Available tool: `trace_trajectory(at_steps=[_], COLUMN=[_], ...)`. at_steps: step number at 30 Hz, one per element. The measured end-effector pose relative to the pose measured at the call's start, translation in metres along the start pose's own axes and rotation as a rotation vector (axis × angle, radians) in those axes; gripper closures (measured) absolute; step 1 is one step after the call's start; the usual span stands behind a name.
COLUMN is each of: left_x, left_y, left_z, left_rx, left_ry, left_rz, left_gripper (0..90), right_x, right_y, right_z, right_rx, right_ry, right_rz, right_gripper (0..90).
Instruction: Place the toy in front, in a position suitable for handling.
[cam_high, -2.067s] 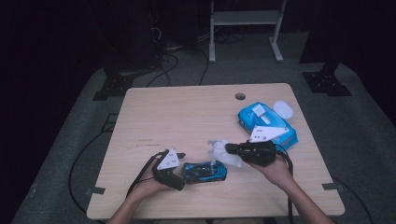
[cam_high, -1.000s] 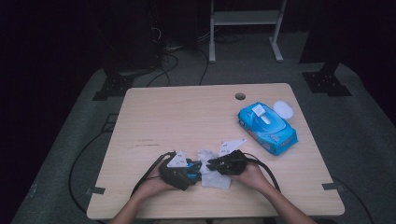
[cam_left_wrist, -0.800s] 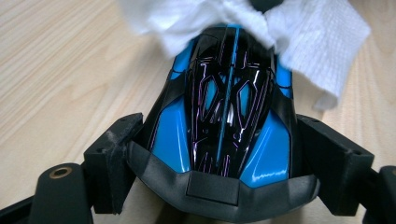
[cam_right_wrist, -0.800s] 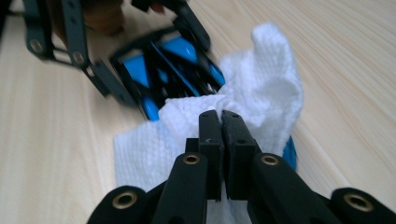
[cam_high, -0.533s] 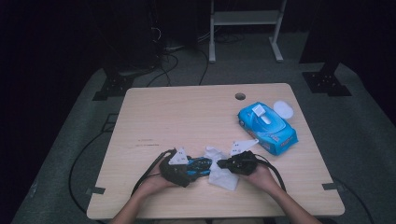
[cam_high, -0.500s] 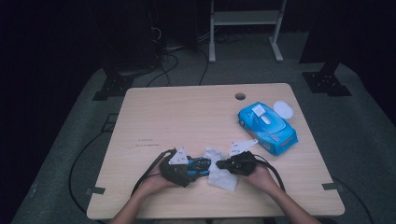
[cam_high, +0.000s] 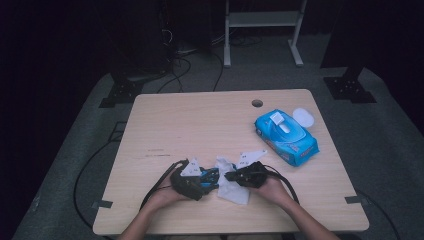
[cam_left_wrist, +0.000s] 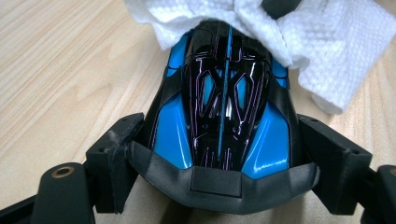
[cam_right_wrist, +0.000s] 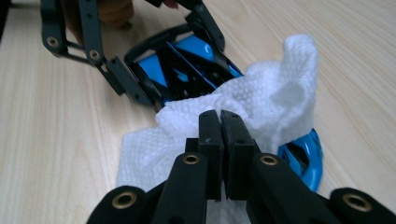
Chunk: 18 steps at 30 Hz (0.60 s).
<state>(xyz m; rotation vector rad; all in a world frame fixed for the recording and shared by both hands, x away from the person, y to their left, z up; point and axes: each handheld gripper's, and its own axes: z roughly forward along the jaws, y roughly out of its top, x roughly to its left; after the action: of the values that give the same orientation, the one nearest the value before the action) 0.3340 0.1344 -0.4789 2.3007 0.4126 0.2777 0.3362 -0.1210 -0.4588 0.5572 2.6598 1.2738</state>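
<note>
On pale wooden table (cam_high: 200, 125) amid dark room: toy car (cam_left_wrist: 224, 102) clamped between left gripper (cam_high: 192, 181) jaws, wipe (cam_right_wrist: 261, 107) pinched by clenched right gripper (cam_right_wrist: 220, 122), draped over car's front.

The left tongs (cam_high: 207, 181) are held spread wide and level, while the right tongs (cam_high: 231, 176) are pinched nearly closed, both forearms being brought in low and close together.

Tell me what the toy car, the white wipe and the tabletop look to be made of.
Toy car: glossy moulded plastic, blue and black, judging by its sharp highlights.
White wipe: soft nonwoven or paper sheet, matte, with an embossed dimple pattern and limp folds.
Tabletop: pale wood or wood-look laminate, matte, with straight grain lines; which one is unclear.
</note>
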Motion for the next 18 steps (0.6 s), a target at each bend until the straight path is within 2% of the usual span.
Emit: trace_trajectory(at_steps=[3,4,6,7,9,10,15,18], left_x=[0.000,0.000,0.000,0.000,0.001,0.002,0.003,0.003], left_y=[0.000,0.000,-0.001,-0.001,-0.002,-0.002,-0.003,-0.003], left_z=[-0.001,-0.002,-0.002,-0.002,-0.003,-0.003,-0.005,-0.005], left_rx=[0.009,0.010,0.011,0.013,0.010,0.012,0.008,0.012], left_ry=[0.002,0.003,-0.002,-0.001,-0.011,-0.014,-0.025,-0.021], left_rz=[-0.002,0.000,-0.005,-0.005,-0.016,-0.012,-0.005,-0.001], left_gripper=[20.4,20.2,18.8,18.8,20.0,20.8,22.1,23.1], right_x=[0.002,0.002,0.002,0.001,-0.003,-0.005,-0.013,-0.016], right_y=[0.001,0.001,0.002,0.001,0.001,0.000,-0.005,-0.009], right_z=[-0.004,-0.006,-0.007,-0.006,-0.001,0.000,-0.001,-0.005], right_rx=[-0.025,-0.038,-0.054,-0.053,-0.028,-0.027,-0.026,-0.007], right_ry=[-0.002,-0.017,-0.029,-0.037,-0.051,-0.048,-0.033,-0.053], right_rz=[-0.011,-0.022,-0.027,-0.026,-0.009,0.001,0.046,0.054], right_gripper=[75.2,69.4,64.8,61.3,60.7,62.2,80.7,84.4])
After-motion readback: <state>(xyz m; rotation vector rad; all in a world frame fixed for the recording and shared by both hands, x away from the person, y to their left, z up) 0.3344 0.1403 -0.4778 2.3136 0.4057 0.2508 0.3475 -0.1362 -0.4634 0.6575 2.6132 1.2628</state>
